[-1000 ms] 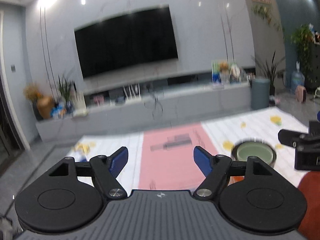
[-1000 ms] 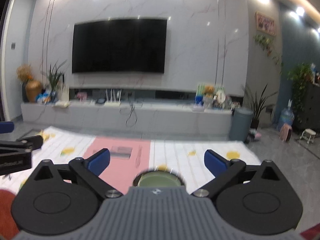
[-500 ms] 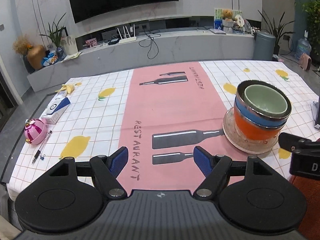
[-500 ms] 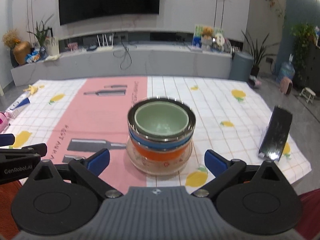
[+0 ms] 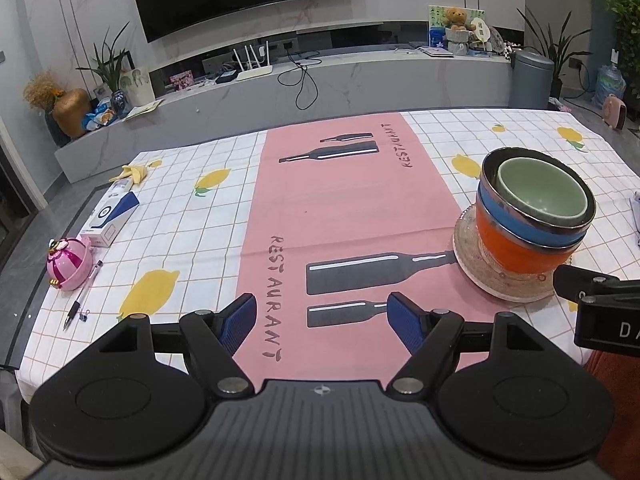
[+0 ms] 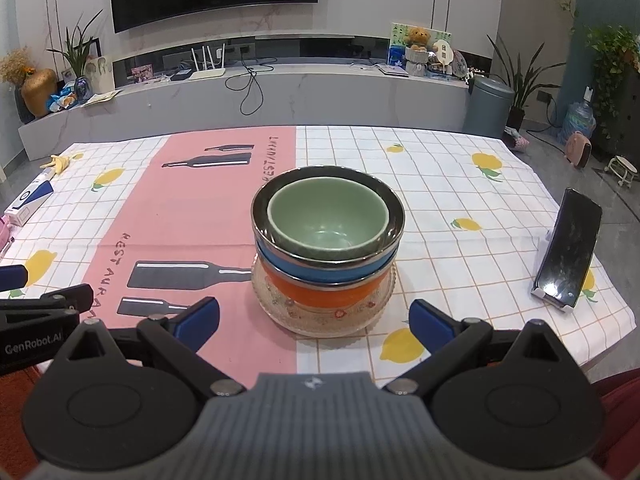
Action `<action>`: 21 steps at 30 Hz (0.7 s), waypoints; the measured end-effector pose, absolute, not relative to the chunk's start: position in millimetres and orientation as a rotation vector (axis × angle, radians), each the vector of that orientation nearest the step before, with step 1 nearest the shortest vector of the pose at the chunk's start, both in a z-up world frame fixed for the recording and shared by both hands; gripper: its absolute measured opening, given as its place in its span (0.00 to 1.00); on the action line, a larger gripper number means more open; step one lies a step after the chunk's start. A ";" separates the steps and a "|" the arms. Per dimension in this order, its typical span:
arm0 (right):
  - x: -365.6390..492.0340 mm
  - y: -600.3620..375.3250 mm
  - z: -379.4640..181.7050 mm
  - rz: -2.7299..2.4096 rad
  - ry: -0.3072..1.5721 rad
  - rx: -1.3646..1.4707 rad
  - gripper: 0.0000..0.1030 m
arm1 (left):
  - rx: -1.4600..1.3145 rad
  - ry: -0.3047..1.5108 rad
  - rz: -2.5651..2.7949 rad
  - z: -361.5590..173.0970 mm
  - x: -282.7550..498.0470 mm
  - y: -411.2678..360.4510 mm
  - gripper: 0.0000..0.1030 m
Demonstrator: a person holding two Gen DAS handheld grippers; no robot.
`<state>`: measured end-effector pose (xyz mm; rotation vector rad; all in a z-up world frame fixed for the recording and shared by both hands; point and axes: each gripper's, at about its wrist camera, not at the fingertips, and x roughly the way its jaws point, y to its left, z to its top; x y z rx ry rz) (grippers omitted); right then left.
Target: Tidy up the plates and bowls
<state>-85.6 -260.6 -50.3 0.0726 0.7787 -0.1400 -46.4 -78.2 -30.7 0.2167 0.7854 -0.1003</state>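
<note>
Checked cloth over bench [image 6: 460, 208], wide bare ground to left, phone on stand [image 6: 568, 252] near right edge. Glass plate [image 6: 320, 320] bearing nested orange [image 6: 328, 294], blue [image 6: 320, 270], green [image 6: 328, 220] bowls: consistent with finished stack or one awaiting sorting. Left gripper [image 5: 322, 320], right gripper [image 6: 314, 318]: fingers wide, holding nothing.

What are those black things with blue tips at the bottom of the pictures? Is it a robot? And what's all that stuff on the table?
No robot: a person holds two grabbing tools, one per hand, each with a camera looking past its blue tips. One picture shows the left tongs, the other the right tongs. Both are open and hold nothing. On the tablecloth sits a glass plate carrying a stack: orange bowl, blue bowl, green bowl on top. A phone leans on a stand at the right. At the left lie a pink toy, a pen and a box.
</note>
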 end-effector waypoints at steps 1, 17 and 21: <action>-85.7 -260.6 -49.6 -0.139 0.779 0.073 0.96 | 0.217 0.786 -0.100 -30.7 -46.5 -78.0 0.85; -90.6 -258.2 -44.7 -0.133 0.763 0.066 0.96 | 0.221 0.758 -0.098 -22.0 -51.3 -74.9 0.85; -91.9 -257.9 -43.6 -0.134 0.759 0.067 0.96 | 0.220 0.752 -0.098 -20.0 -53.2 -73.9 0.85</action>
